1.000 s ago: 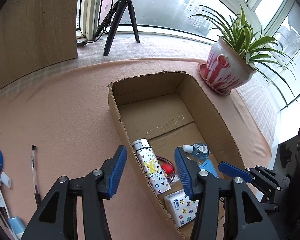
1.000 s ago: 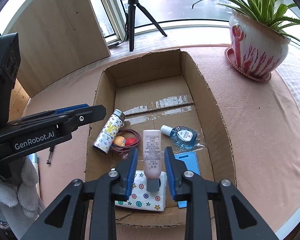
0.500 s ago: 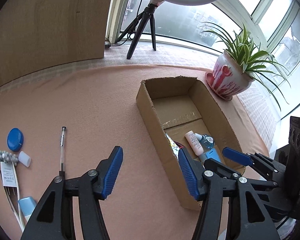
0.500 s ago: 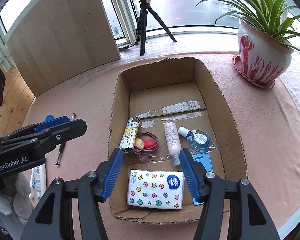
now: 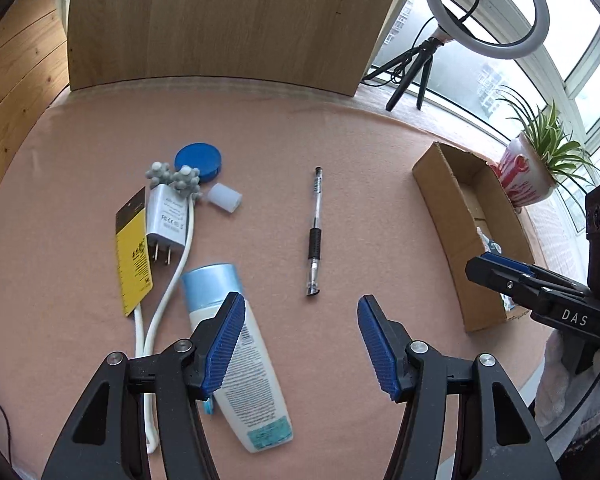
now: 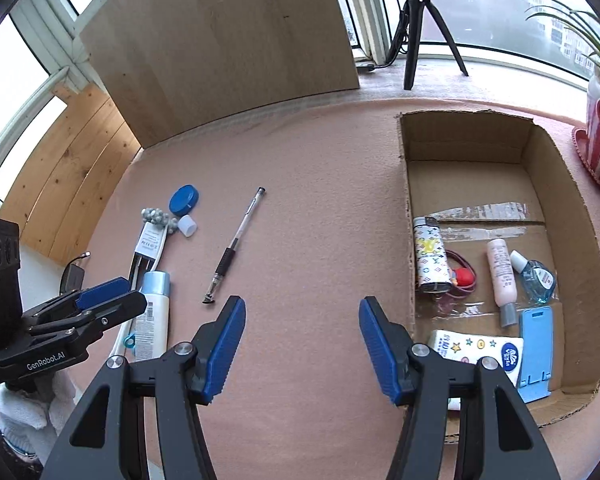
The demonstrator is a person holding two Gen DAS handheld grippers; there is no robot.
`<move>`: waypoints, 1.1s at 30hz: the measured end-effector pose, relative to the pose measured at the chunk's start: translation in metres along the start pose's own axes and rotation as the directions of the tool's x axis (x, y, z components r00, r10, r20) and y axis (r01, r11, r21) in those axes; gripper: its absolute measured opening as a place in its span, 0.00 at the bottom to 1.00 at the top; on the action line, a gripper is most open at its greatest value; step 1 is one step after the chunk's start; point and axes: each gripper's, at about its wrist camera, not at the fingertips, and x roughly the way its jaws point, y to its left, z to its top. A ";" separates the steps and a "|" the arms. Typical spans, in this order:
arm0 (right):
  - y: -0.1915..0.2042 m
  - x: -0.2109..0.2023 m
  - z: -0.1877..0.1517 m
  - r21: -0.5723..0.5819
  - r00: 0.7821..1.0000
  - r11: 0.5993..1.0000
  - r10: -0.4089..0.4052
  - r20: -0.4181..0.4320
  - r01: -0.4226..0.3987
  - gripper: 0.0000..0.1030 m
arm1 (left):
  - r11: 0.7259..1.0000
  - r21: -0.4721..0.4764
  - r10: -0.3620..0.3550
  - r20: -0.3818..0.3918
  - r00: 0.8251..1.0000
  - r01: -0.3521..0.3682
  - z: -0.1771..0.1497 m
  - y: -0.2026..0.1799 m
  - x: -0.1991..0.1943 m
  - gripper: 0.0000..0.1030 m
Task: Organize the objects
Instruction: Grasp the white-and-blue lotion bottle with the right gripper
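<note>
My left gripper point(image 5: 300, 308) hangs over the pink cloth, its jaws opening with nothing between them. Its left finger overlaps a white bottle with a light blue cap point(image 5: 236, 352). A clear pen point(image 5: 315, 232) lies just ahead of the gap. My right gripper point(image 6: 300, 308) is open and holds nothing, left of the cardboard box point(image 6: 408, 200). Inside the box lie a patterned lighter point(image 6: 430, 256), a pink tube point(image 6: 500, 276), a small blue bottle point(image 6: 536, 280), a tissue pack point(image 6: 476, 350) and a blue stand point(image 6: 536, 344).
Loose on the cloth at left are a white charger point(image 5: 166, 216) with its cable, a yellow tag point(image 5: 134, 252), a blue lid point(image 5: 198, 156) and a small white cap point(image 5: 224, 198). A wooden board stands behind. A potted plant point(image 5: 520, 176) sits beyond the box.
My left gripper swung left, away from the box and over the loose items. My right gripper let go of the pink tube in the box, opened, and drew back to the left.
</note>
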 end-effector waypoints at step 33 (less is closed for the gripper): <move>0.097 0.137 -0.007 0.111 0.837 0.923 0.381 -0.394 -0.368 0.32 | 0.987 0.053 -0.140 -0.148 0.979 0.149 -0.039 0.037 0.030 0.61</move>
